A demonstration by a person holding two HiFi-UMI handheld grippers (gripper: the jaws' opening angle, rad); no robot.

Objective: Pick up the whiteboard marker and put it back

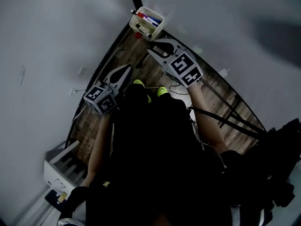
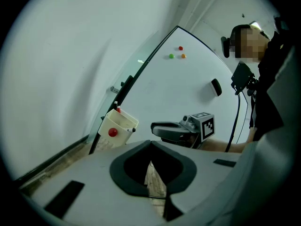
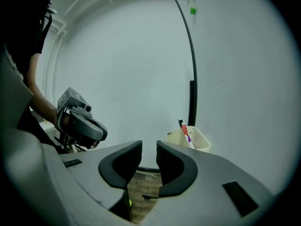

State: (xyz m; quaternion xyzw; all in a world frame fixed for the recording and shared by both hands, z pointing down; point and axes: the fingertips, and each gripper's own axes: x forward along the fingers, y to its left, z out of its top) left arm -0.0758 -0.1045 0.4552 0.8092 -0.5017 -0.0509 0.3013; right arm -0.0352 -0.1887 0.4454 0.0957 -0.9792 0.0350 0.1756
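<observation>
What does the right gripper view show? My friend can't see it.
The right tongs, open and empty, point toward a cream cup of markers at a whiteboard edge. The left tongs hover at the left.

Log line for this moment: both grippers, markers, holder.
left gripper: shut, empty | right gripper: open, empty | markers: in holder | grasp: none yet

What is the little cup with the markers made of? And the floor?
The cup looks like cream plastic, smooth and a bit shiny, with rounded moulded edges. The floor looks like wood planks, brown with grain and seams between boards, though it might be wood-look laminate.
</observation>
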